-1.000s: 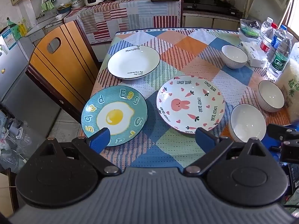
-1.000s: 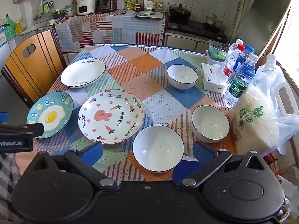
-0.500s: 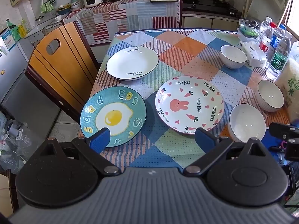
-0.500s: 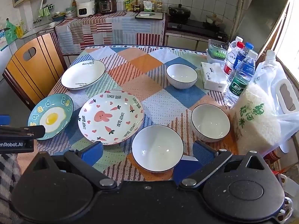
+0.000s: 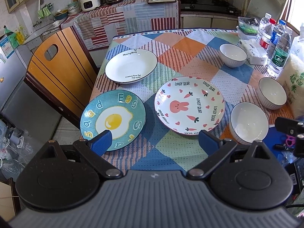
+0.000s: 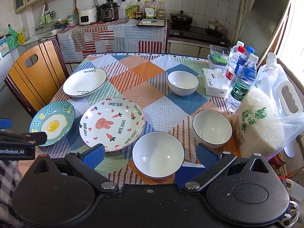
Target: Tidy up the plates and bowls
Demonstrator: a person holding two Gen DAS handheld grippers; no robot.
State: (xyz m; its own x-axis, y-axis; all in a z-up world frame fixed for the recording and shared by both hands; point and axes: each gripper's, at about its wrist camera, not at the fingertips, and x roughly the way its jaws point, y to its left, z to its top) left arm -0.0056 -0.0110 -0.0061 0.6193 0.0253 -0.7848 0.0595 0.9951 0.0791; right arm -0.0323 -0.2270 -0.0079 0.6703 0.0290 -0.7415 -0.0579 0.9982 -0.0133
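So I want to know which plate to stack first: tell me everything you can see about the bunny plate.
The bunny plate is a shallow, round, glossy white dish that looks ceramic. It shows a pink rabbit, carrots, hearts and "LOVELY BEAR" lettering. It lies flat and empty on the checked tablecloth, between the egg plate and the nearest white bowl, touching neither. No gripper touches it.

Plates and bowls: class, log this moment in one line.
left claw: open, empty | right claw: open, empty | egg plate, rabbit plate: unstacked | nearest bowl: between right claw's fingers
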